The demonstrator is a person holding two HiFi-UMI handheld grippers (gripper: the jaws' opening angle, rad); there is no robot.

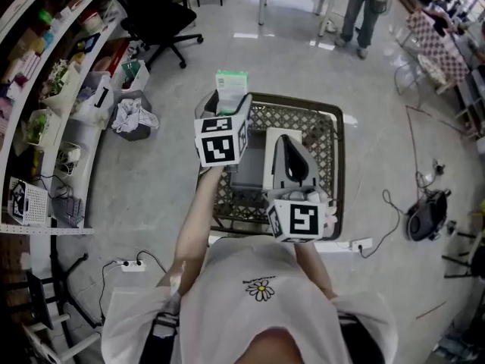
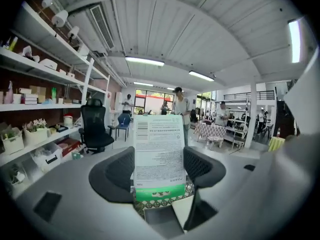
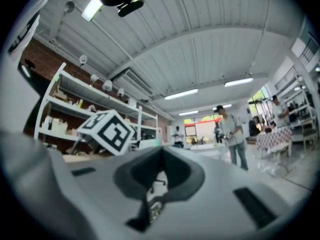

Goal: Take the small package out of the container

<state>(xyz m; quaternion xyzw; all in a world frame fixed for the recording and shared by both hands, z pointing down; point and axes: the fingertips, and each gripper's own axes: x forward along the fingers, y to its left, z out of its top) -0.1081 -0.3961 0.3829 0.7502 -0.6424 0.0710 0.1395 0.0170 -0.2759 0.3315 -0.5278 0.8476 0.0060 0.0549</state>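
A wire mesh cart (image 1: 339,165) stands on the grey floor with the person leaning over its near edge. Inside lie a grey box (image 1: 247,169) and, just beside it, a white box (image 1: 270,158). The right gripper (image 1: 290,149) hangs over the white box with its jaws pressed together on nothing (its marker cube sits at the near rim). The left gripper (image 2: 159,170) is clamped on the small package (image 2: 159,151), white with a green band, held upright above the cart's far left corner.
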